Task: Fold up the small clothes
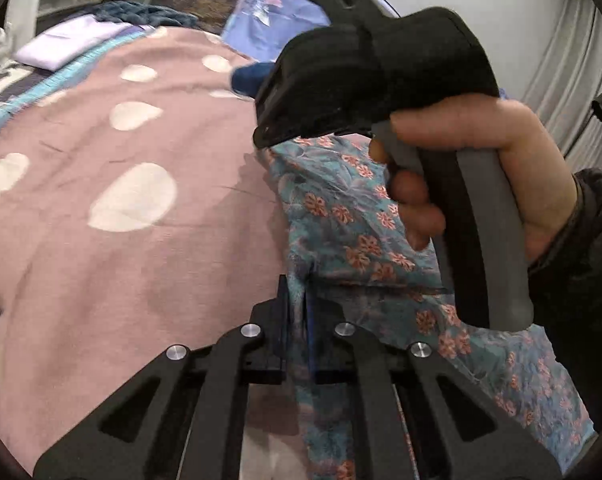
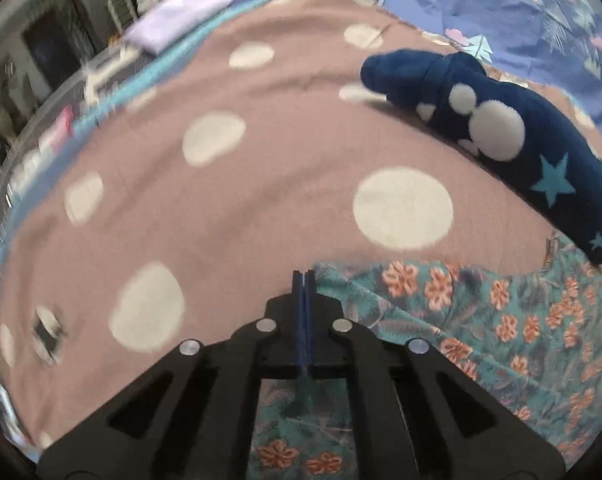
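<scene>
A bed covered by a pink blanket (image 1: 101, 248) with pale dots carries everything. Toward its far edge lies a blue patterned sheet (image 2: 501, 4), with a folded lilac cloth (image 1: 67, 42) at the far left corner and a dark teal knit throw (image 1: 141, 14) behind it. On the near right part of the bed lies the floral garment (image 1: 341, 208), teal with orange flowers, spread and creased. A dark blue sock (image 2: 497, 128) with white dots and light blue stars rests just beyond it, toward the right edge. In the left wrist view the right hand (image 1: 481, 152) and its black handle stand over the garment, hiding part of it. The left tongs (image 1: 297, 300) are clamped on a fold of the garment. The right tongs (image 2: 304, 292) are pressed together on its edge, cloth showing beneath them.
</scene>
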`<state>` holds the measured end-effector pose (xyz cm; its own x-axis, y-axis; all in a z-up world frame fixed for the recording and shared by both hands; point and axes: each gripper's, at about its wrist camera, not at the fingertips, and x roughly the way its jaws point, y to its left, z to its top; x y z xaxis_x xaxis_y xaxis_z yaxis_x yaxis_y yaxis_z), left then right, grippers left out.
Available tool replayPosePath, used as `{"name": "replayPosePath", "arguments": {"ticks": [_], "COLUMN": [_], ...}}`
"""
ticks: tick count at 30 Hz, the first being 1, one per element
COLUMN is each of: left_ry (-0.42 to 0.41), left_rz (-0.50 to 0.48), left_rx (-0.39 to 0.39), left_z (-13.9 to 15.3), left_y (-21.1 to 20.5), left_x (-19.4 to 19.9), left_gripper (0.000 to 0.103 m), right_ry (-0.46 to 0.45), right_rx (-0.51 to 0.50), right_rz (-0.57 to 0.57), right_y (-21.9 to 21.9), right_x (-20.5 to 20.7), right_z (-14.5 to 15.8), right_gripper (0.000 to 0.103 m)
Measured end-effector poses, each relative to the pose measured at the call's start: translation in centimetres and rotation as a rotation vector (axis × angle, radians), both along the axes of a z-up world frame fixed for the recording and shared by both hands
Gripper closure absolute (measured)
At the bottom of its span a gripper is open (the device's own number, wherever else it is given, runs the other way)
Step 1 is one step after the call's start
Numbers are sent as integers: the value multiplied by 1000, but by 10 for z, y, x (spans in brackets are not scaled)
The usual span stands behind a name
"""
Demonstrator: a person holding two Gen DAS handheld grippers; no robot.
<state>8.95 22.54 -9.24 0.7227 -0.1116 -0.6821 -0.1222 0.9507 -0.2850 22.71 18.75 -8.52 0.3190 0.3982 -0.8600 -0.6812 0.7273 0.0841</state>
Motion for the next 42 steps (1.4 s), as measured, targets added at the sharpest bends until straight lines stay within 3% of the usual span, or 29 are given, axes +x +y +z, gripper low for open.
{"name": "replayPosePath", "arguments": {"ticks": [5, 7, 11, 14, 17, 19, 20, 21, 22, 26, 30, 33, 35, 37, 39, 42], "left_ry": [33, 32, 37, 40, 39, 23, 4, -29, -72, -91, 12, 145, 111, 122, 112, 106], "left_rz": [-7, -6, -2, -3, -10, -2, 2, -4, -26, -127, -213, -225, -223, -229, -232, -229], "left_rx": [11, -1, -15, -4, -13, 1, 21, 28, 27, 91, 100, 162, 227, 269, 282, 269], "left_z": [-5, -5, -8, -8, -6, 3, 11, 22, 37, 65, 42, -9, -9, -9, -10, -11], "left_y": [-2, 0, 6, 6, 9, 9, 6, 2, -7, -58, -110, -139, -148, -153, -154, -153], "left_x": [3, 2, 3, 4, 8, 4, 2, -2, -5, 7, 43, 73, 71, 71, 70, 68], "left_gripper": [95, 93, 91, 91, 91, 91, 91, 91, 90, 85, 84, 83, 83, 83, 83, 82], "right_ry": [50, 59, 14, -57, -80, -34, 15, 48, 61, 89, 27, 63, -5, -132, -194, -155], "right_rx": [63, 122, 250, 221, 147, 76, 44, 173, 220, 304, 307, 363, 359, 302, 268, 391], "right_rz": [-3, -34, -41, -76, -198, -345, -407, -416, -404, -454, -436, -465, -497, -546, -633, -890], "right_y": [-11, -36, -114, -180, -251, -298, -316, -339, -346, -356, -357, -381, -414, -460, -510, -618], "right_x": [10, 4, -31, -60, -72, -65, -58, -56, -54, -50, -60, -73, -81, -89, -92, -96], "right_z": [-12, 0, 39, 49, 38, 13, -4, -15, -18, -24, -25, -16, 7, 31, 47, 57], "right_gripper": [100, 89, 88, 88, 87, 76, 79, 80, 83, 84, 84, 94, 92, 81, 77, 75]}}
